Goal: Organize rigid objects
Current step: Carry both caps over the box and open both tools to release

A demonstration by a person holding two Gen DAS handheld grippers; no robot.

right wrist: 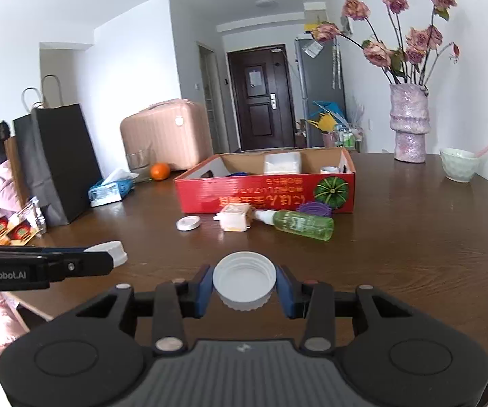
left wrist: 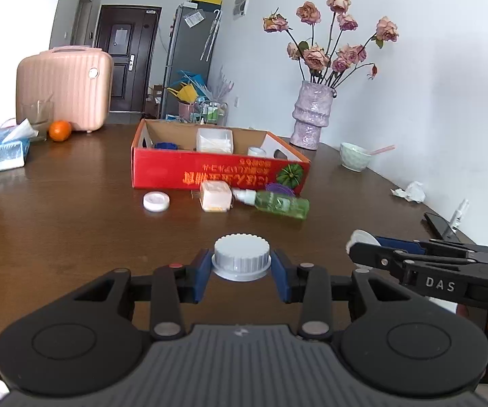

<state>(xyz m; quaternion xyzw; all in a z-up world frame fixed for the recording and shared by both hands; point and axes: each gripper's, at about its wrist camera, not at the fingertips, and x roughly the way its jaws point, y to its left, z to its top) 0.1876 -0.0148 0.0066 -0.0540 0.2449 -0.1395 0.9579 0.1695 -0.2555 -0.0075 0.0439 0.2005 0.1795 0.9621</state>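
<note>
two ribbed caps, one per gripper, held above the tabletop (left wrist: 74,210)
left gripper (left wrist: 242,271) fingers grasp a grey cap (left wrist: 241,254) top up; right gripper (right wrist: 244,286) fingers grasp a white cap (right wrist: 244,279) hollow up, both facing the red box (left wrist: 217,173), likely their destination.

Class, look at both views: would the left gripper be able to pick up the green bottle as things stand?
Probably not yet: the left gripper is shut on a grey cap. The green bottle lies unobstructed on the table ahead.
</note>
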